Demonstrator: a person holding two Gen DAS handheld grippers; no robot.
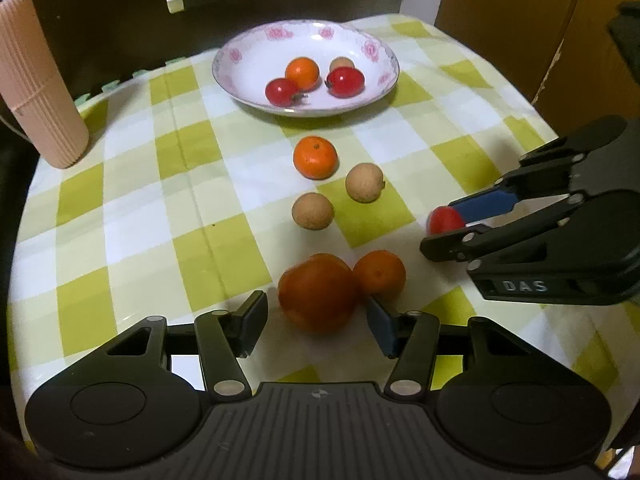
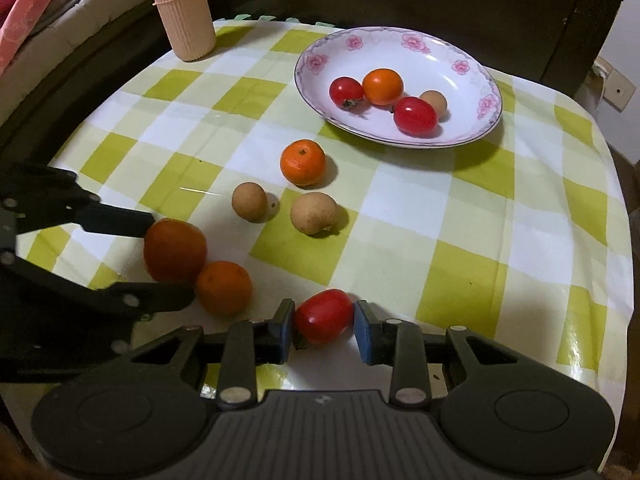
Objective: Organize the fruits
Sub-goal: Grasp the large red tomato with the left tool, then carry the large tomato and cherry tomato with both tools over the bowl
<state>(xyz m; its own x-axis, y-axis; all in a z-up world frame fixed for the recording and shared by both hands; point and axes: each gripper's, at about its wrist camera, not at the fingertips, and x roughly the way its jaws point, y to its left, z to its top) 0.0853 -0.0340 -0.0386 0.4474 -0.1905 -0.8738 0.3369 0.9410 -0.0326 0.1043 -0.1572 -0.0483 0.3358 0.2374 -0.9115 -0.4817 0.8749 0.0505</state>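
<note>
Both claws angled steeply down: right claw [image 2: 324, 322] clamped on a red tomato [image 2: 325, 316], left claw [image 1: 316, 320] loose around a larger one [image 1: 318, 292].

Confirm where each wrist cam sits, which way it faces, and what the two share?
Left wrist: on the left gripper, angled down along its fingers astride the big orange fruit; right gripper visible at right.
Right wrist: on the right gripper, angled down, pads on a red tomato; left gripper at left.
Shared: floral plate, checked cloth, loose fruit.
</note>
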